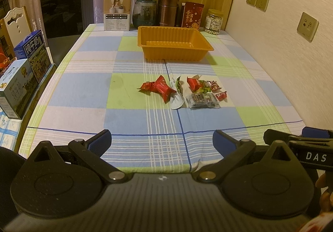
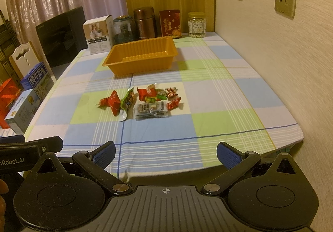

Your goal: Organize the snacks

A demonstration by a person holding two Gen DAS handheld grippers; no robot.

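A loose cluster of wrapped snacks (image 1: 183,91) lies near the middle of the counter (image 1: 129,111), on its checked cloth; red wrappers (image 1: 159,87) sit to the left of the cluster, a green packet (image 2: 127,100) and a white spoon (image 1: 177,102) just beside them, a clear packet of dark pieces (image 2: 152,110) toward the front, and small red sweets (image 2: 173,104) on the right; beyond them, apart from the cluster, stands an empty orange tray (image 1: 174,53); behind the tray a white box (image 1: 118,11), a dark jar (image 1: 145,11), a brown flask (image 1: 167,9), a red tin (image 1: 192,14) and a clear jar (image 1: 214,22) line the far edge; milk cartons (image 1: 27,65) stand off the counter's left side; the left gripper (image 1: 162,142) hangs over the near edge, jaws spread wide and holding nothing; the right gripper (image 2: 165,154) is likewise spread apart and empty, just beside it.
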